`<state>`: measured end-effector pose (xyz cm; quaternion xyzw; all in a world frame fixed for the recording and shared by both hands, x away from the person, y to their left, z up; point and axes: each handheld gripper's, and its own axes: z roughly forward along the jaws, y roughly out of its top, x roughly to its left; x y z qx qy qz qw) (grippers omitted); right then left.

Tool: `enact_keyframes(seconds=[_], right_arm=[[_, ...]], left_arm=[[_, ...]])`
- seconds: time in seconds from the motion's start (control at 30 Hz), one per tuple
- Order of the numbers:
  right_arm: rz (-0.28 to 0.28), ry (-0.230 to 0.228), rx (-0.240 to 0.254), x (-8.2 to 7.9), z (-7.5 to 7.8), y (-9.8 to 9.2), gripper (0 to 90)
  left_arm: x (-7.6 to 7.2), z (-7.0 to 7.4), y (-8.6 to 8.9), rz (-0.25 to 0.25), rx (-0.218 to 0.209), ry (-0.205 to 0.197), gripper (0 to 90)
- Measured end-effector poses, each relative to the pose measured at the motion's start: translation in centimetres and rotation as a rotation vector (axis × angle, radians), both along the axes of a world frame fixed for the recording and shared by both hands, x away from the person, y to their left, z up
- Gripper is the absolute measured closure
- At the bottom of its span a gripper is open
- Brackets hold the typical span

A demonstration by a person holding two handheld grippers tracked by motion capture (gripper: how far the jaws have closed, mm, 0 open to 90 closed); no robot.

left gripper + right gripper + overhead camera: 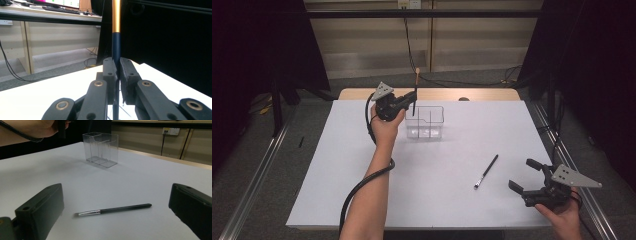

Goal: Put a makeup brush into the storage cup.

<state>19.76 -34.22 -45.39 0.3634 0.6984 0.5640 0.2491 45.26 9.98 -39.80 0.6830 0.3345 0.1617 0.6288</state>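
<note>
I have the left hand-held gripper [412, 102] clamped on a dark-handled, gold-banded brush [116, 47], held upright at the left end of the clear divided organiser [425, 121] at the far side of the white tabletop [337, 165]. Its long axis runs vertically, pale tip up, lower end towards the organiser; I judge it is held so in order to drop straight into a compartment. My right hand-held gripper [527, 175] waits with jaws spread wide and empty, facing a second brush [113, 209]. That one lies flat between the organiser and this gripper, bristles towards my edge, handle angled away to the right.
</note>
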Motion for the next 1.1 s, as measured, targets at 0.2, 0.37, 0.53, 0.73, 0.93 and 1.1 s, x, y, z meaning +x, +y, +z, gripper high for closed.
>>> enact_keyframes(seconds=[0.2, 0.37, 0.53, 0.73, 0.93, 1.1], right_arm=[[0.002, 0.000, 0.002, 0.0, 0.0, 0.0, 0.0], [0.004, -0.002, 0.002, 0.0, 0.0, 0.1, 0.0], [0.004, 0.000, -0.001, 0.0, 0.0, 0.0, 0.0], [0.007, -0.004, -0.005, 0.1, 0.0, 0.1, 0.0], [0.007, -0.004, -0.003, 0.1, 0.0, 0.1, 0.0], [0.007, -0.003, -0.002, 0.0, 0.1, 0.1, 0.0]], left_arm=[[0.0, -0.2, 0.0, 0.005, 0.006, -0.001, 83.6], [-0.1, -0.5, 0.0, 0.008, 0.009, 0.000, 83.6], [0.0, -0.8, 0.1, 0.009, 0.014, 0.003, 83.6], [-0.1, -1.0, 0.3, 0.007, 0.014, 0.006, 83.6], [-0.2, -1.1, 0.4, 0.004, 0.018, 0.006, 83.6], [-0.3, -1.3, 0.4, 0.001, 0.021, 0.007, 83.5]])
